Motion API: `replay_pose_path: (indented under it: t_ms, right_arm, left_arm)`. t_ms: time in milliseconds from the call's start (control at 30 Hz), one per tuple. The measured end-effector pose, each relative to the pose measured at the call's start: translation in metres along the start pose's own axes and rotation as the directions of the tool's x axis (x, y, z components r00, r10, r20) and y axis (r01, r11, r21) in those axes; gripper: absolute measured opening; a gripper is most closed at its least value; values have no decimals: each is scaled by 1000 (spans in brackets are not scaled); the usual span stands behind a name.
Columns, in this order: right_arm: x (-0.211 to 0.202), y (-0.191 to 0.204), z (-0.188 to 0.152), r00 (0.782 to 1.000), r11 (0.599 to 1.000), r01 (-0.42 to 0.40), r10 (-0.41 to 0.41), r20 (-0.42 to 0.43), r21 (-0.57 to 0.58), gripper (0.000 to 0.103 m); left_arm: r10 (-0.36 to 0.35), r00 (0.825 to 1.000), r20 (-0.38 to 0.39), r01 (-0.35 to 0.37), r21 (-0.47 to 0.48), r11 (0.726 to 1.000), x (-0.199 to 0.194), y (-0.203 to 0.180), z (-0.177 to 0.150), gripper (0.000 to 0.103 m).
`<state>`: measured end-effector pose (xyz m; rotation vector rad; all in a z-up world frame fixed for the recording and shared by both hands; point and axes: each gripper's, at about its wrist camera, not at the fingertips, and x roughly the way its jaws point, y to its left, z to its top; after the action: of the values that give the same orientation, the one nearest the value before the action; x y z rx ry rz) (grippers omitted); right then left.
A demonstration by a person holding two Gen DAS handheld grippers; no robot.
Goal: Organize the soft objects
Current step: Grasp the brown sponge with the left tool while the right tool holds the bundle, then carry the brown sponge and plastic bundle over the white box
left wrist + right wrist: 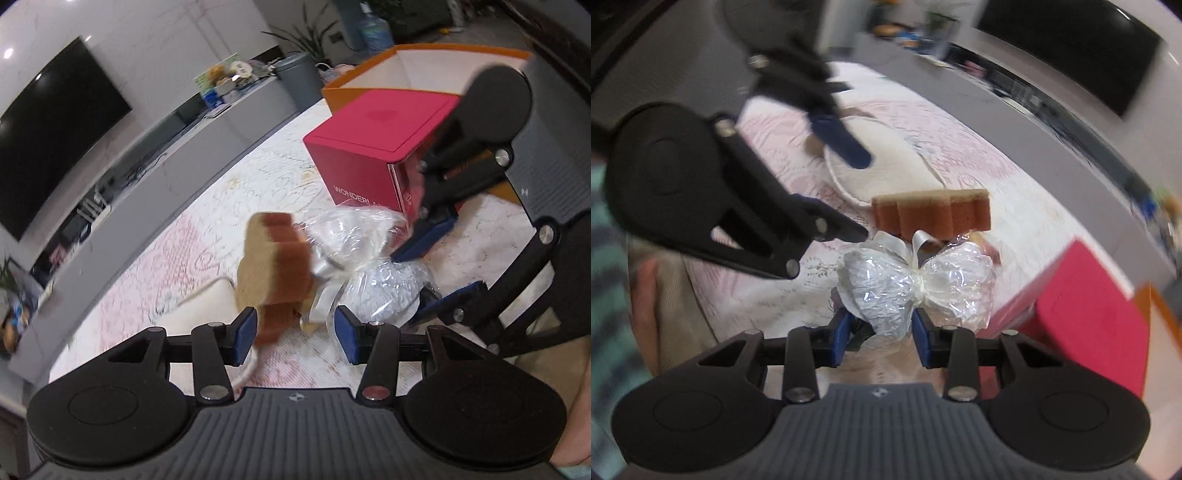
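A toast-shaped plush (273, 266) (931, 214), tan with a brown crust, stands on edge just ahead of my left gripper (295, 332) (864, 195). That gripper's blue pads (245, 332) stand apart and do not press on it, so it is open. Beside the plush is a soft bundle wrapped in clear plastic (388, 284) (886, 299), tied with a white ribbon. My right gripper (882, 332) (406, 286) is shut on one lobe of the bundle, a blue pad on either side.
A pink box (369, 147) (1089, 325) marked WONDERLAND stands just behind the bundle, with an open orange box (424, 62) beyond it. A round cream pad (207, 302) (886, 162) lies on the pink-and-white patterned cloth (184, 240). A grey low cabinet and a TV run along the wall.
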<state>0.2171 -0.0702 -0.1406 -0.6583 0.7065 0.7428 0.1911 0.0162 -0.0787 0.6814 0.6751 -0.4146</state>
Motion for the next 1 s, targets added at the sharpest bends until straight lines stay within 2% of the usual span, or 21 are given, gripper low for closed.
replay_pose_path:
  t_ms: [100,233,567,700,1000]
  right_arm:
    - [4,1,1,1000,990,-14,16,10,-143,36]
    - [10,0,1,1000,970,-13,12,-4,-244,36]
    - [15,-20,8,997,967,-78,73,-31,-243,36]
    - [19,-22,12,996,966,-87,79,-42,-245,36]
    - [21,-22,18,997,968,-78,70,-42,-237,36]
  left_arm:
    - [21,1000,4,-21,16,1000,11,3,4,60]
    - [57,998,-15,-57,-5,998,24,12,6,60]
    - [114,993,-3,-114,-43,993,43,16,9,60]
    - [103,995,-3,-103,-63,993,43,17,10,37]
    - [143,989,43,-140,-60,988,19,17,8,34]
